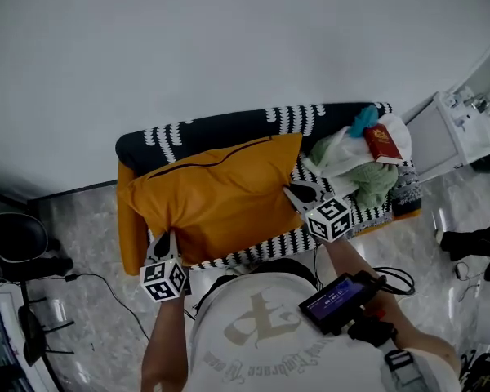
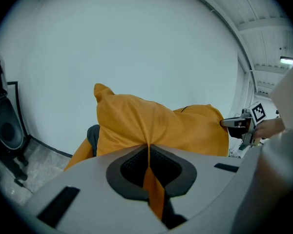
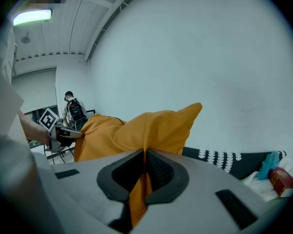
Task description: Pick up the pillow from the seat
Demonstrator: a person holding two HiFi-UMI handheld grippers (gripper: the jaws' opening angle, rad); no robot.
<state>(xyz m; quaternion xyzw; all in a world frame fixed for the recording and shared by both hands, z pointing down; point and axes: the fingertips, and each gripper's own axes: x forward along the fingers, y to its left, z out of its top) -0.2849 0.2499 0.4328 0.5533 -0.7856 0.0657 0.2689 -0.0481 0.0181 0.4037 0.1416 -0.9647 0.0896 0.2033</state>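
Left claw (image 1: 169,238) and right claw (image 1: 293,192) are both pinched shut on the orange pillow's (image 1: 220,193) near corners, over the black-and-white seat (image 1: 229,126); the red book's (image 1: 382,144) print is too small to read.

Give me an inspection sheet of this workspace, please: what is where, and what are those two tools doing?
Surface: seat with a black-and-white patterned cover, standing against the wall.
Job's things: orange pillow, spread over the seat's left and middle; whether it is clear of the seat cannot be told.
Clutter: heap of cloths on the seat's right end, with a red book on top.
Grippers: left hand-held gripper and right hand-held gripper are each shut on a fold of the pillow.
Cables: black cable looped at the person's right side.
Surroundings: plain white wall, pale floor, white unit at the right.
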